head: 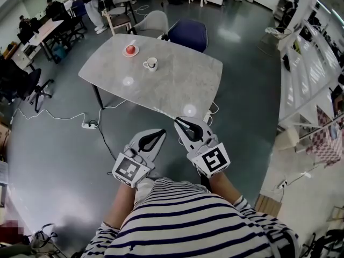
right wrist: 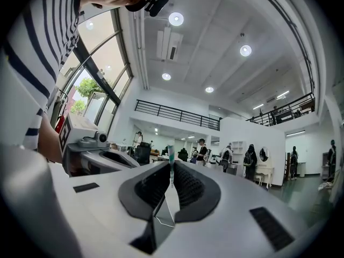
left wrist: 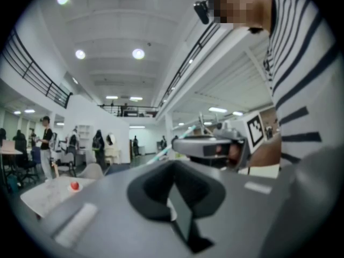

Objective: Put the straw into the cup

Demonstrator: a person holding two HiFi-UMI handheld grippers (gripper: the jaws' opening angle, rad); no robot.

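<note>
A white cup (head: 151, 63) stands on a saucer on the grey table (head: 177, 90), far ahead of both grippers. My right gripper (head: 178, 122) is shut on a thin teal-and-white straw (right wrist: 171, 163), which sticks out past its tips. The left gripper view shows the same straw (left wrist: 171, 148) poking out of the right gripper (left wrist: 207, 147). My left gripper (head: 161, 131) is held beside it, jaws together with nothing between them. Both grippers point level, close to my body and well short of the table.
A red object on a pink saucer (head: 130, 50) sits left of the cup. A blue chair (head: 188, 34) and a grey chair (head: 153, 21) stand behind the table. A power strip and cable (head: 88, 125) lie on the floor at the left. People and desks fill the far left.
</note>
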